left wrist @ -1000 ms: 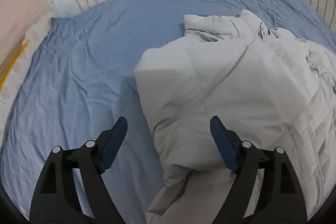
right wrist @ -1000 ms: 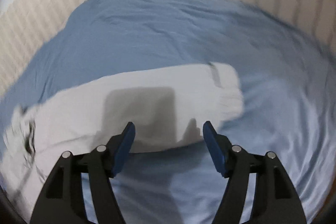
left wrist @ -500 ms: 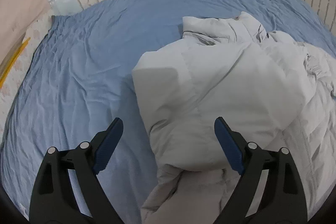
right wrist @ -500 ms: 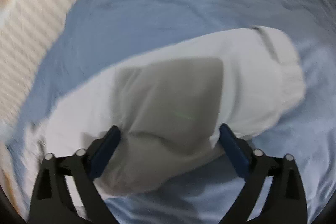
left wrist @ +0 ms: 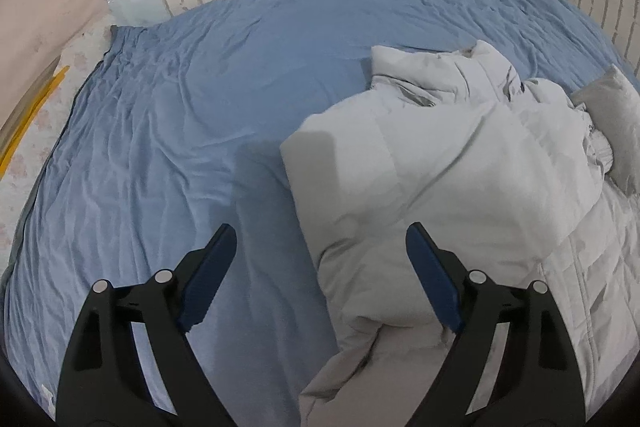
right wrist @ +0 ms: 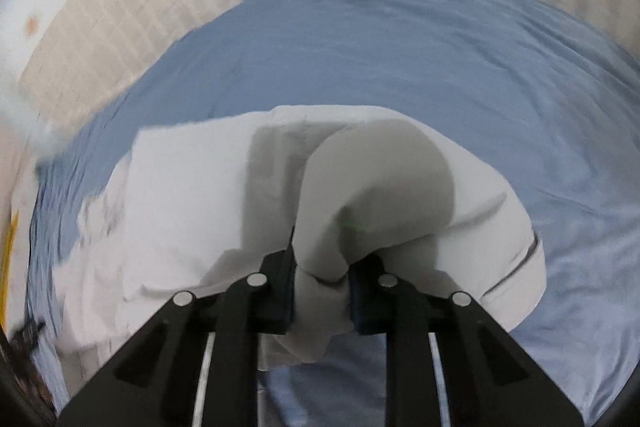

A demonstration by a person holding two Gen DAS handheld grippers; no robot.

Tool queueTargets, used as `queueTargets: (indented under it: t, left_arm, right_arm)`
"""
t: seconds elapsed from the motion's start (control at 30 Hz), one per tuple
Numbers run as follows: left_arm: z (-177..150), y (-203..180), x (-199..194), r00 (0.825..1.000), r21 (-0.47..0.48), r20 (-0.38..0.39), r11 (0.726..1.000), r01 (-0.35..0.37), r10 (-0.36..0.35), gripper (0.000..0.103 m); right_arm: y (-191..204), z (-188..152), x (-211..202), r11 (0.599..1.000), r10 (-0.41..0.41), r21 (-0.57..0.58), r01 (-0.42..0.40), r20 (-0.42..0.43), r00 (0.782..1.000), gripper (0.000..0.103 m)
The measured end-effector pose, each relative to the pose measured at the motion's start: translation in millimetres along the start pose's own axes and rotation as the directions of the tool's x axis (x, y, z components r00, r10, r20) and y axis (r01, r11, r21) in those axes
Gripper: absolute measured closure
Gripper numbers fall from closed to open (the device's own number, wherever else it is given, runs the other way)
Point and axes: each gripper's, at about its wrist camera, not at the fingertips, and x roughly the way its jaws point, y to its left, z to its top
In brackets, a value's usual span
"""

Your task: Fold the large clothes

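Two grippers work over the jacket (left wrist: 460, 163) on the sheet (left wrist: 180, 131): left gripper (left wrist: 320, 251) spread wide, right gripper (right wrist: 322, 267) closing, pinching its sleeve (right wrist: 380, 187).

Soft light, right view motion-blurred

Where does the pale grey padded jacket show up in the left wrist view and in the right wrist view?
Left wrist view: the jacket fills the right half, its body folded, partly between the wide-open left hand-held gripper.
Right wrist view: its sleeve sits centre and low, pinched in the closing right hand-held gripper.
Shared landmark: the blue bedsheet under it.
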Motion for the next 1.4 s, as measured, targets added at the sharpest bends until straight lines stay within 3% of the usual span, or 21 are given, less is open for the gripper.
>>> queueTargets:
  t: [0.13,0.33,0.57,0.77,0.93,1.0,1.07,1.13,1.17,1.2,1.27,1.33,1.4]
  left_arm:
    - [-1,10,-5,1.0,-0.006,0.007,1.0,-0.002,0.002,0.017]
    - [1,30,-7,1.0,-0.034,0.005,0.999,-0.015,0.015,0.017]
    - [2,42,-16,1.0,-0.043,0.026,0.999,-0.015,0.016,0.017]
    - [0,53,-22,0.999,-0.04,0.036,0.999,-0.023,0.024,0.017]
    - [-3,66,-16,0.999,-0.047,0.018,0.998,-0.032,0.033,0.017]
    - [-5,70,-11,0.999,-0.047,0.006,0.998,-0.039,0.039,0.017]
    - [-9,74,-6,0.999,-0.054,-0.011,0.998,-0.037,0.036,0.017]
    - [-13,75,-3,0.999,-0.063,-0.023,0.998,-0.028,0.027,0.017]
    - [-15,75,-3,0.999,-0.064,-0.029,0.998,-0.027,0.025,0.017]
    - [-16,74,-4,0.999,-0.058,-0.034,0.998,-0.026,0.024,0.017]
    - [-18,70,-8,0.999,-0.041,-0.031,0.999,-0.026,0.025,0.017]
    - [-16,62,-15,0.999,-0.019,-0.024,0.999,-0.026,0.025,0.017]
    - [-13,52,-22,1.0,-0.008,-0.014,1.0,-0.016,0.015,0.017]
  right_arm:
    - [44,2,-1,0.995,0.086,-0.043,-0.085,0.01,0.996,0.083]
    - [119,5,-13,0.974,0.147,-0.173,-0.144,0.004,0.989,0.083]
    - [231,-12,-24,0.888,0.11,-0.446,-0.111,-0.027,0.994,0.083]
    - [288,-31,-11,0.842,0.164,-0.498,-0.207,-0.13,0.978,0.083]
    - [335,-54,16,0.795,0.135,-0.567,-0.215,-0.181,0.974,0.083]
    - [352,-66,37,0.761,0.056,-0.627,-0.167,-0.193,0.98,0.083]
    - [355,-69,57,0.753,0.01,-0.638,-0.158,-0.229,0.973,0.081]
    - [353,-72,59,0.751,0.008,-0.637,-0.171,-0.249,0.968,0.076]
    - [353,-71,57,0.752,0.013,-0.634,-0.182,-0.261,0.965,0.064]
    - [351,-70,48,0.752,0.032,-0.624,-0.212,-0.288,0.957,0.042]
    - [348,-70,28,0.74,0.056,-0.628,-0.241,-0.299,0.953,0.022]
    - [333,-65,-2,0.734,0.071,-0.639,-0.232,-0.267,0.961,0.02]
    - [305,-52,-33,0.763,0.109,-0.599,-0.243,-0.251,0.962,0.02]
